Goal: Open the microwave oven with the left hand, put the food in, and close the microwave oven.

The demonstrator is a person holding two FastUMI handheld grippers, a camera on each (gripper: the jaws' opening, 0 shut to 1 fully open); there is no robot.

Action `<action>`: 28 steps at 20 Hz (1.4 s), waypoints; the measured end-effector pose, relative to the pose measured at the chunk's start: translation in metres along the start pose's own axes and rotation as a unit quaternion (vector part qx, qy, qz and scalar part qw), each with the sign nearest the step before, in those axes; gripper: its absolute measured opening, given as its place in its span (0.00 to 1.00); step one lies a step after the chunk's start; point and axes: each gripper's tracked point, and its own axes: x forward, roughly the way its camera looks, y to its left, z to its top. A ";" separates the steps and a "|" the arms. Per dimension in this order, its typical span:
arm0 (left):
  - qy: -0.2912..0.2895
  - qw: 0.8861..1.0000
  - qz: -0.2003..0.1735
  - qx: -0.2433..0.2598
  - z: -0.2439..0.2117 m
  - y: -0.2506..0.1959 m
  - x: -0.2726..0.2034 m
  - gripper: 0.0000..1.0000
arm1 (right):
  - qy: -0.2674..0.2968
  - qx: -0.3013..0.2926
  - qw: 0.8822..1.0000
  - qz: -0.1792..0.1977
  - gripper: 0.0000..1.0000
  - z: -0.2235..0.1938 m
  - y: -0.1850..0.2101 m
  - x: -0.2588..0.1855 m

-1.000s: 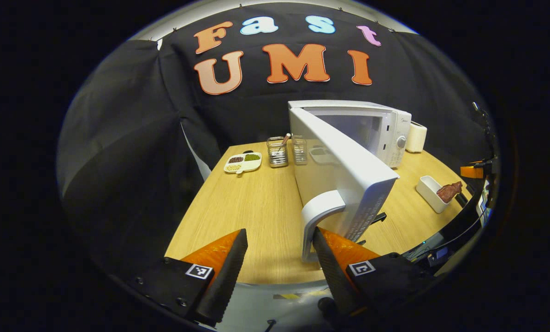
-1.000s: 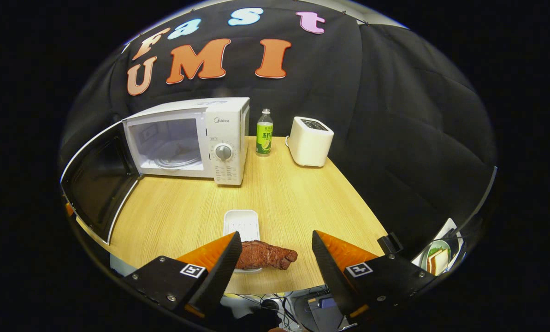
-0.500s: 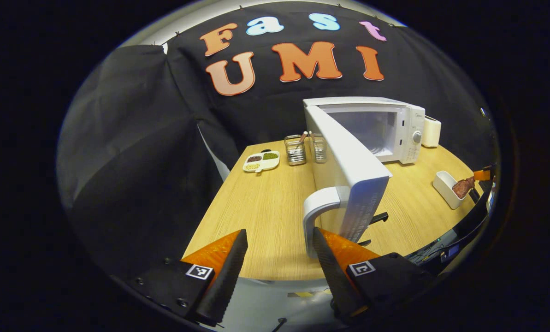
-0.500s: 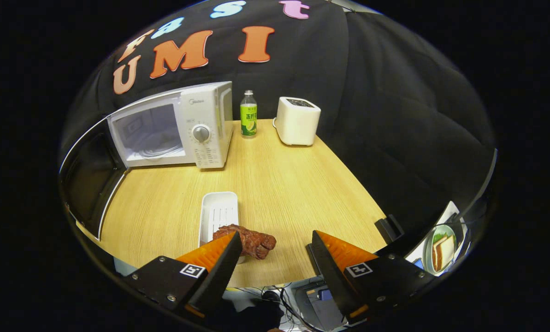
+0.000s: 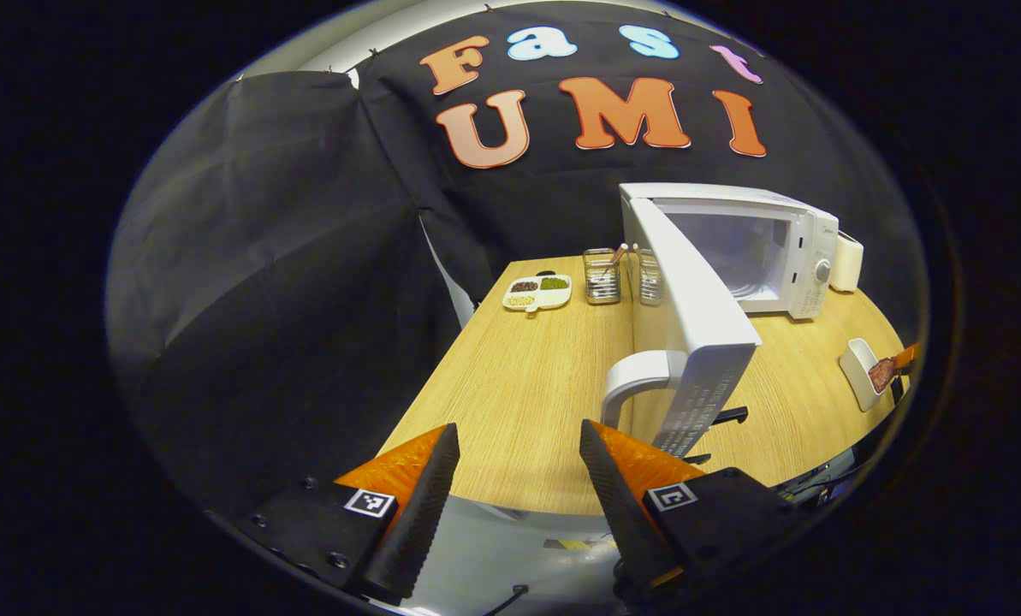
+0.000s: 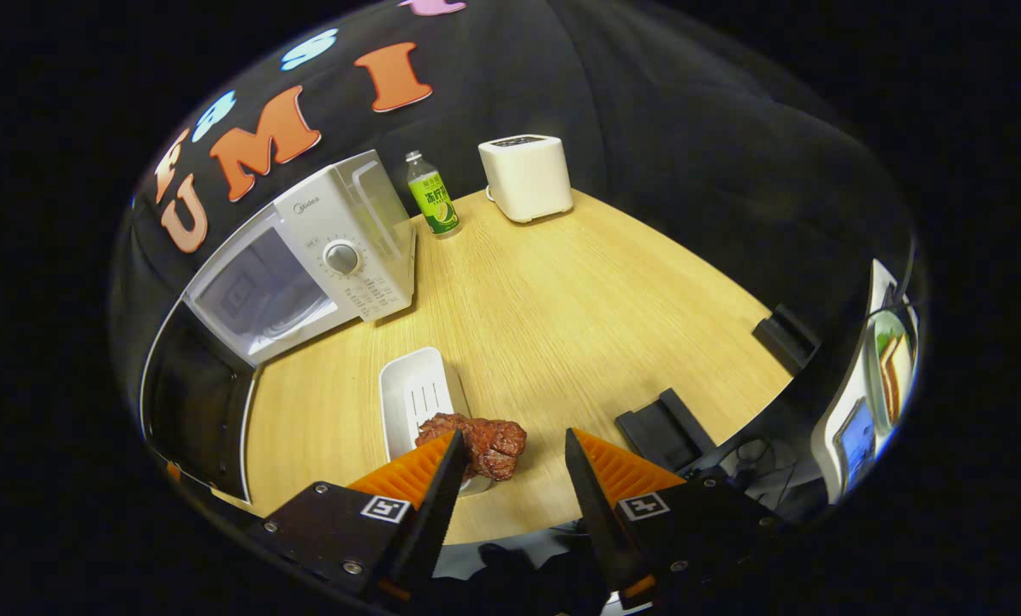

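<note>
Resting in white tray (image 6: 414, 395): brown meat (image 6: 479, 443).

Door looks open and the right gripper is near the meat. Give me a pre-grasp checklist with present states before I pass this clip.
1. Microwave door swung open: ok.
2. Microwave cavity free of food: ok.
3. Left gripper off the door handle, open: ok.
4. Right gripper open: ok.
5. Meat between its fingers: not ok, it lies ahead by the left finger.
6. Meat resting on the white tray: ok.
</note>
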 end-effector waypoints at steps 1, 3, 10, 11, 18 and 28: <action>0.000 1.000 0.004 -0.003 0.001 0.000 0.000 0.83 | 0.008 0.018 1.000 0.010 0.70 -0.002 0.004 0.002; 0.002 1.000 0.010 -0.007 0.002 0.002 0.000 0.83 | 0.009 0.039 0.999 0.020 0.60 -0.001 0.008 0.006; 0.011 1.000 0.011 -0.011 0.001 0.003 0.002 0.92 | 0.006 0.077 0.996 0.056 0.39 0.008 0.023 0.003; 0.013 1.000 0.012 -0.011 0.002 0.004 0.005 0.92 | 0.004 0.084 0.994 0.066 0.32 0.011 0.028 0.001; 0.005 1.000 0.009 -0.011 0.013 0.002 0.010 0.83 | 0.008 0.050 0.996 0.076 0.14 0.023 0.055 -0.006; 0.001 1.000 0.009 -0.020 0.017 0.000 0.020 0.91 | -0.024 0.011 0.996 0.089 0.14 0.065 0.092 -0.022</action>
